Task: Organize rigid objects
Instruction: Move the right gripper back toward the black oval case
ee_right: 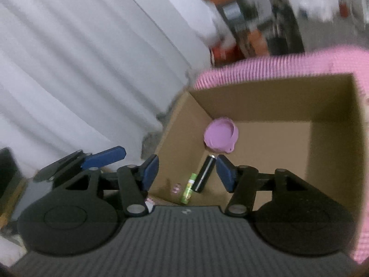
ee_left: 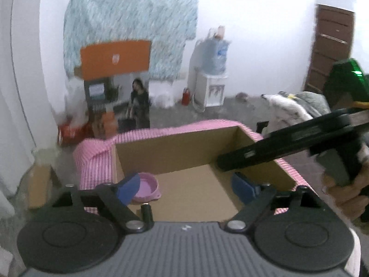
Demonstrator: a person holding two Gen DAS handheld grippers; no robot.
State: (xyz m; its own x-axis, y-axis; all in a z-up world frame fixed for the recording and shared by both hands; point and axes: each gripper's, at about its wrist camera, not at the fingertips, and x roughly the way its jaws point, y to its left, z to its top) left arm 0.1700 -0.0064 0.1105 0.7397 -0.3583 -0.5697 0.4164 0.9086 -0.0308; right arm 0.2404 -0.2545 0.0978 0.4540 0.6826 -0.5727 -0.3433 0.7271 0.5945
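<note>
Left wrist view: left gripper (ee_left: 188,188) spread, empty, poised above the near edge of the cardboard box (ee_left: 175,147). Pink bowl (ee_left: 145,188) sits in the box's near-left corner, beside the left blue pad. Black cylinder (ee_left: 147,212) just below, partly hidden. Right gripper (ee_left: 258,154) reaches over the right wall.

Right wrist view: right gripper (ee_right: 188,173) spread, holding nothing, above the box's near-left part. Black cylinder (ee_right: 204,174) lies directly ahead between the pads, long axis pointing toward the pink bowl (ee_right: 220,138). Green tube (ee_right: 189,188) alongside, nearly parallel. Right hand judged nearer.
</note>
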